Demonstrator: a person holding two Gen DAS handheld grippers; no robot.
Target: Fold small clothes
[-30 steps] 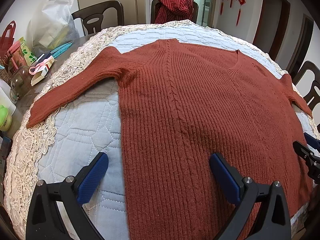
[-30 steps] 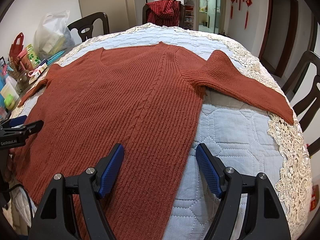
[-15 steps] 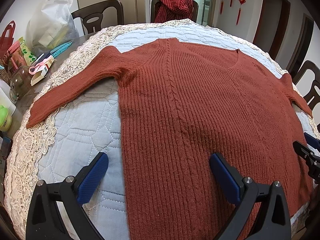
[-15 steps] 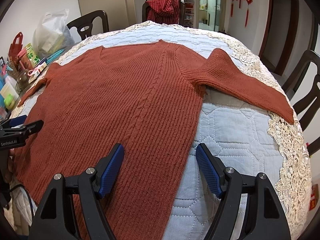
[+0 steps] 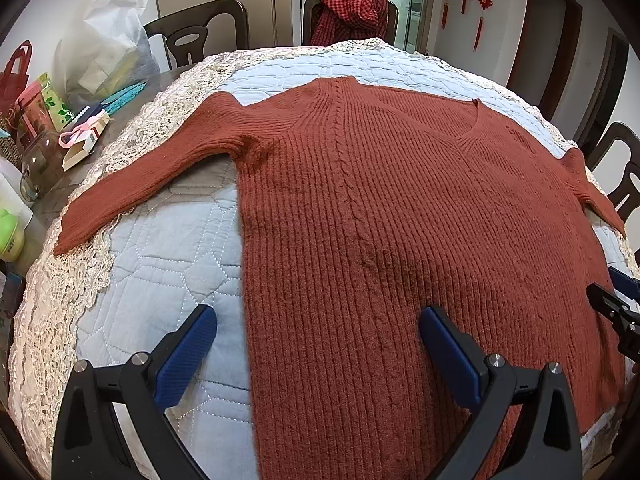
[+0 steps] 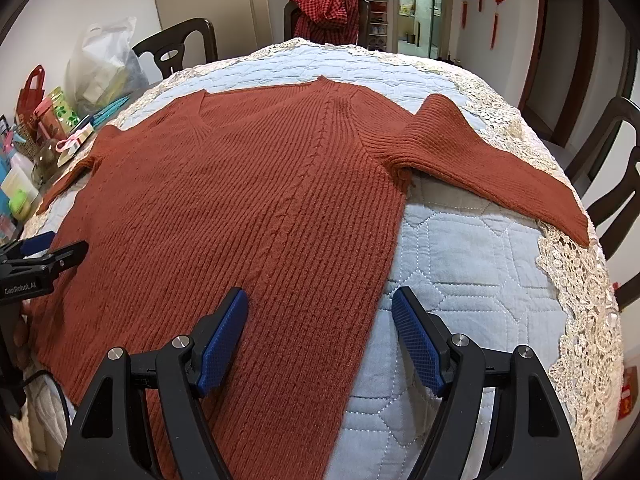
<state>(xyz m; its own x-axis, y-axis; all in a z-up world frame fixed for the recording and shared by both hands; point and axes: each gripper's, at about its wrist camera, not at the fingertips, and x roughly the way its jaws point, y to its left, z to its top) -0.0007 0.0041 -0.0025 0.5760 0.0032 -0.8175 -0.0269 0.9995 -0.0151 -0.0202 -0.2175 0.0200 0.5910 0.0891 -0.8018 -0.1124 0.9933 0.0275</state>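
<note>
A rust-red ribbed sweater (image 5: 400, 208) (image 6: 248, 200) lies flat on the quilted blue table cover (image 5: 160, 256), neckline away from me and both sleeves spread out. My left gripper (image 5: 318, 344) hovers open over the sweater's left hem edge, one blue pad above the quilt and one above the knit. Over the right hem edge my right gripper (image 6: 320, 332) is also open, straddling the side seam. Neither holds any cloth. Each gripper shows at the edge of the other's view.
The left table edge holds a white plastic bag (image 5: 108, 52), a red bag, a glass jar (image 5: 38, 164) and small boxes. Dark wooden chairs (image 5: 200, 28) ring the table; one carries a red checked garment (image 5: 352, 12). Lace trim (image 6: 580, 280) borders the cover.
</note>
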